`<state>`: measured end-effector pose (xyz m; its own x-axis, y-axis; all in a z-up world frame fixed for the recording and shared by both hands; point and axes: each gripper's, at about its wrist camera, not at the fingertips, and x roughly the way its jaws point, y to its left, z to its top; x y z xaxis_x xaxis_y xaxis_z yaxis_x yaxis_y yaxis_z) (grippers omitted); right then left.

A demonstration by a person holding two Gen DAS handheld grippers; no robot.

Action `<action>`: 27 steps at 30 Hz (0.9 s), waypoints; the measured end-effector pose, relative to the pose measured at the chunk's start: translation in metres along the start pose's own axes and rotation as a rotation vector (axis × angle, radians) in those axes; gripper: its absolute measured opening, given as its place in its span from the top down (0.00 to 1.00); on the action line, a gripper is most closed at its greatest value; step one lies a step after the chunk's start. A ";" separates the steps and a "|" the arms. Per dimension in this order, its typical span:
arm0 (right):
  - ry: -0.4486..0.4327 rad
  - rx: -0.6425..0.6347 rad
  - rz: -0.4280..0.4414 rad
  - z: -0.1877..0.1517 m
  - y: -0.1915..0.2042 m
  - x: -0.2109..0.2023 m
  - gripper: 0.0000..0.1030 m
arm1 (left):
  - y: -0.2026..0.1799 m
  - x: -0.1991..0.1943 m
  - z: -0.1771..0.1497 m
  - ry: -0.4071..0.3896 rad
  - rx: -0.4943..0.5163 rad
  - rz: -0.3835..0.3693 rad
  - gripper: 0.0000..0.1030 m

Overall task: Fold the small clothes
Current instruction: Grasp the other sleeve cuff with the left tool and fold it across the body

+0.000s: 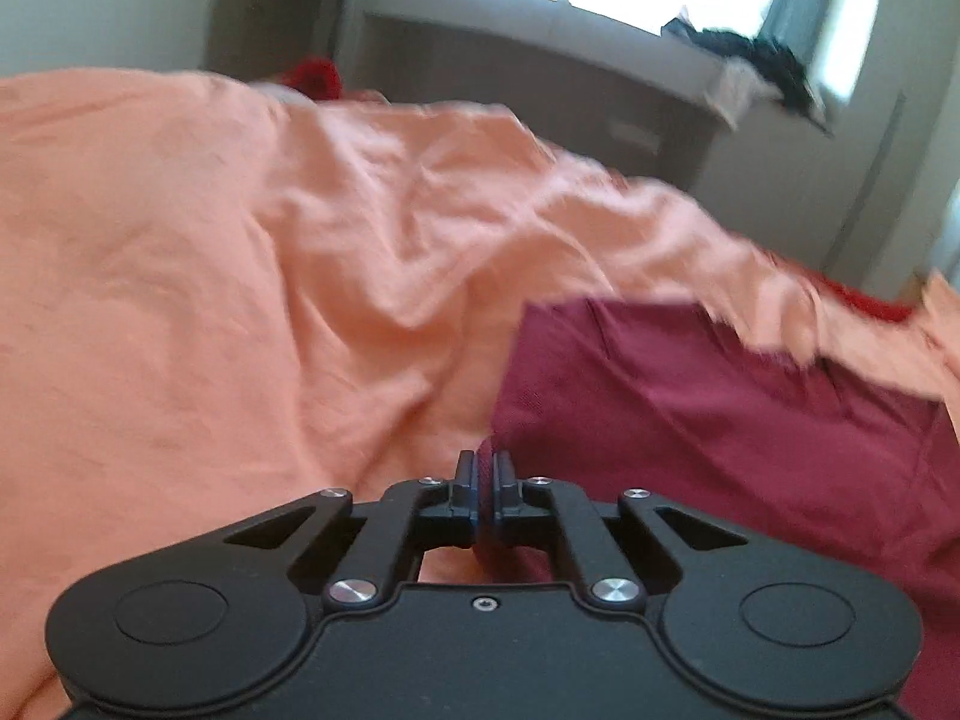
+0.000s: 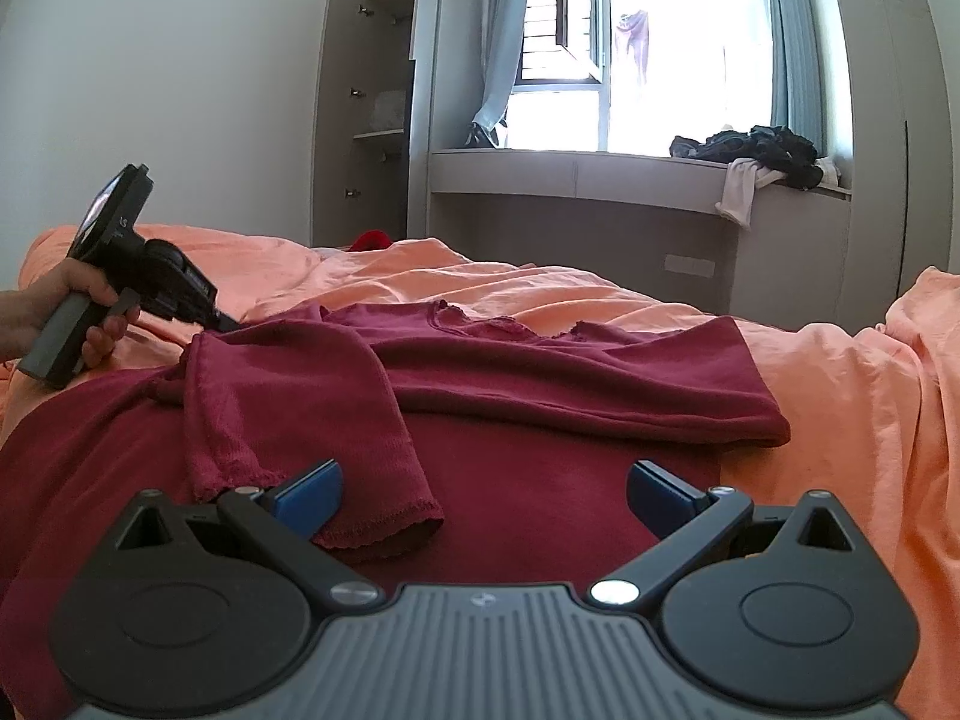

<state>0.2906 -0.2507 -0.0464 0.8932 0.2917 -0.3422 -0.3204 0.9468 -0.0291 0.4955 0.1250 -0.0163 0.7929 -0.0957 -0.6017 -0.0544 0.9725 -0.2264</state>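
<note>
Left wrist view blurs; left claw pinches maroon top.

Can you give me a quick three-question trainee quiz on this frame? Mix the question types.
1. True or false: the left gripper is shut on fabric of the maroon top.
2. The right gripper is: A) shut on a sleeve, B) open above the top, C) out of view.
3. Fill in: the top lies on an ______ bedsheet.

Key
1. True: maroon cloth is pinched between its pads in the left wrist view.
2. B: its blue pads stand wide apart with nothing clamped; the folded sleeve lies just ahead.
3. Orange.
</note>
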 end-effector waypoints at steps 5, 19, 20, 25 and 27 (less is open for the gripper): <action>0.013 -0.013 0.006 -0.001 0.001 0.003 0.00 | 0.000 0.010 0.002 0.022 0.006 0.047 0.96; 0.014 -0.015 0.007 -0.001 0.002 0.001 0.00 | 0.016 -0.004 -0.014 0.116 0.012 -0.073 0.94; 0.015 -0.016 0.006 -0.001 0.002 0.001 0.00 | 0.015 -0.004 -0.015 0.112 0.013 -0.055 0.95; 0.028 -0.024 0.004 -0.002 0.002 0.003 0.00 | 0.003 -0.002 -0.020 0.108 0.090 0.011 0.93; 0.032 -0.027 0.004 -0.001 0.002 0.002 0.00 | 0.000 -0.006 -0.022 0.096 0.111 0.029 0.85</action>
<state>0.2918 -0.2488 -0.0486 0.8816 0.2903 -0.3722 -0.3326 0.9416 -0.0532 0.4774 0.1208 -0.0293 0.7298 -0.0817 -0.6788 -0.0049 0.9922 -0.1246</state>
